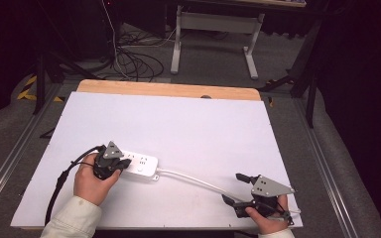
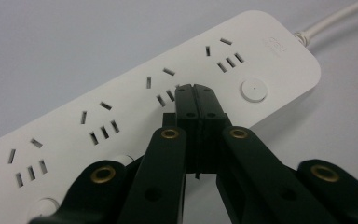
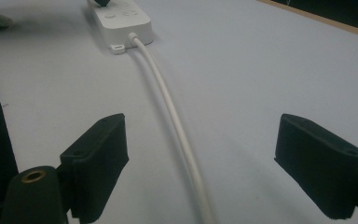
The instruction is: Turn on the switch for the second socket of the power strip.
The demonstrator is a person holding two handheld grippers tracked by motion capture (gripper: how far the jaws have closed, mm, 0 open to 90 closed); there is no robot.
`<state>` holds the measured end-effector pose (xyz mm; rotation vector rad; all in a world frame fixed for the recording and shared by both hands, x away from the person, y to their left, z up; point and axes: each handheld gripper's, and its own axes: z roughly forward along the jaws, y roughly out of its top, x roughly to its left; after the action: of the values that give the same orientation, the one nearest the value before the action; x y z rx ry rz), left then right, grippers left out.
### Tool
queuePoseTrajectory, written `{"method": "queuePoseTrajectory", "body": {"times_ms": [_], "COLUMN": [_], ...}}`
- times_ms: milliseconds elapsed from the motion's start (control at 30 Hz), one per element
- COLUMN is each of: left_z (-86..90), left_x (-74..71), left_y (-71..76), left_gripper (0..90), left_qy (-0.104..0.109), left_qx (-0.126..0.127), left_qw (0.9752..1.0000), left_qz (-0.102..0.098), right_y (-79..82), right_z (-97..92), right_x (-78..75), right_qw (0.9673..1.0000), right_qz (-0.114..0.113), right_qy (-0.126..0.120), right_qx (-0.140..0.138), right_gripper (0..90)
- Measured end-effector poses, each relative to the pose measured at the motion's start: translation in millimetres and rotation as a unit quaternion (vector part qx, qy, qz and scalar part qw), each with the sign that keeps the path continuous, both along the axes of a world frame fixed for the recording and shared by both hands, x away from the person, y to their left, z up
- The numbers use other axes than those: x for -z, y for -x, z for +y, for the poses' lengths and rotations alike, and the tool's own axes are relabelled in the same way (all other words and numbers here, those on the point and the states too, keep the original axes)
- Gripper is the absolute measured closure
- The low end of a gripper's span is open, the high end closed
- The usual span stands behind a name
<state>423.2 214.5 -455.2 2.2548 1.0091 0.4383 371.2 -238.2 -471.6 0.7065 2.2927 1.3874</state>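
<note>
A white sheet (image 1: 188,144) covers nearly all of a wooden table (image 1: 168,89), leaving a strip of bare wood along the far edge. With the power strip (image 1: 141,166) as the landmark, a yellow-and-black striped floor marking (image 1: 26,89) lies far off to its left, beyond the table on grey carpet. A metal rail (image 1: 5,163) runs along the table's left side.

Just left of the power strip, the left gripper (image 1: 124,163) sits in the person's left hand (image 1: 92,183), its black cable (image 1: 59,186) looping toward the near edge. In the left gripper view its jaws are pressed flat together with nothing between them, the tips (image 2: 195,88) resting on or just above the power strip's top face beside a round white button (image 2: 253,89).

The power strip lies flat on the sheet, in the near-left part. Beyond it, past the table's far edge, a tangle of dark cables (image 1: 134,62) sprawls on the floor, and further right stands a white metal frame (image 1: 213,39) of another table.

The strip's white cord (image 1: 193,179) leaves its right end and runs right to the right gripper (image 1: 233,188), held in the right hand (image 1: 265,220) at the sheet's near-right corner. Its jaws are spread wide on either side of the cord (image 3: 177,126), clear of it. Right of that the room is dark.
</note>
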Motion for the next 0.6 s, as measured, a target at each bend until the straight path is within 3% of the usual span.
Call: {"method": "queuePoseTrajectory", "body": {"times_ms": [600], "left_z": [0.2], "left_x": [3.1], "left_y": [-0.4], "left_gripper": [90.0], "left_qy": [0.011], "left_qx": [-0.006], "left_qw": [0.9999], "left_qz": [0.000], "right_y": [0.8], "right_z": [-0.1], "right_x": [-0.8], "right_qw": [1.0000], "right_qz": [-0.001], "right_qy": [-0.003], "right_qx": [0.000], "right_gripper": [16.6]}}
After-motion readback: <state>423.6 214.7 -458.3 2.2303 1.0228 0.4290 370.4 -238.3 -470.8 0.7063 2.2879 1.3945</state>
